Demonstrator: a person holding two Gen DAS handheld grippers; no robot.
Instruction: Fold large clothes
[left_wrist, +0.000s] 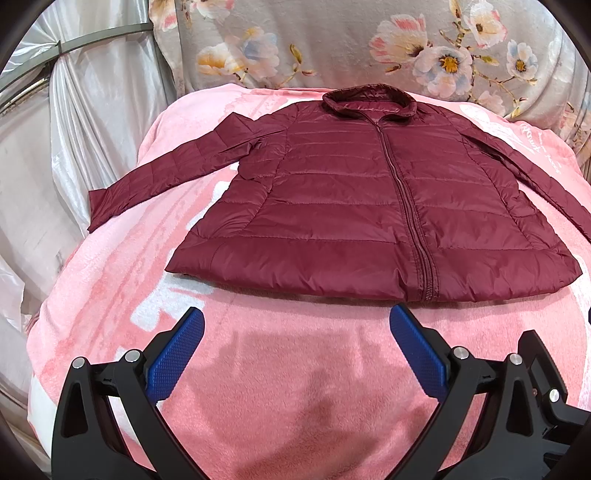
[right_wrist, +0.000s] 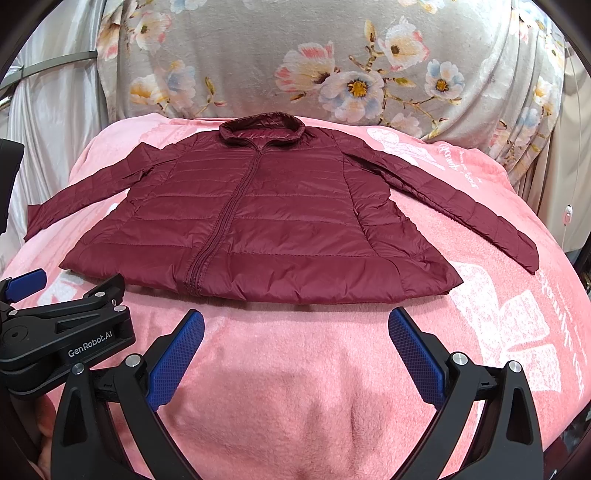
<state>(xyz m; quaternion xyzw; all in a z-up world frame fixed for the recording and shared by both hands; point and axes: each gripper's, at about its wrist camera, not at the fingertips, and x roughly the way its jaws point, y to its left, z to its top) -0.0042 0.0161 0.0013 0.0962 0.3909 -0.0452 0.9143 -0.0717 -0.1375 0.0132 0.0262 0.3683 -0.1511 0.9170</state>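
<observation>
A maroon quilted puffer jacket (left_wrist: 351, 206) lies flat, zipped, collar at the far end, both sleeves spread out, on a pink blanket (left_wrist: 295, 387). It also shows in the right wrist view (right_wrist: 266, 221). My left gripper (left_wrist: 297, 321) is open and empty, hovering just short of the jacket's hem. My right gripper (right_wrist: 295, 323) is open and empty, also just short of the hem. The left gripper's body (right_wrist: 66, 332) shows at the left of the right wrist view.
A grey floral sheet (left_wrist: 369, 48) hangs behind the bed. White satin curtains (left_wrist: 74, 129) hang at the left. The jacket's left sleeve (left_wrist: 155, 173) reaches close to the blanket's left edge; the right sleeve (right_wrist: 461, 206) stretches toward the right edge.
</observation>
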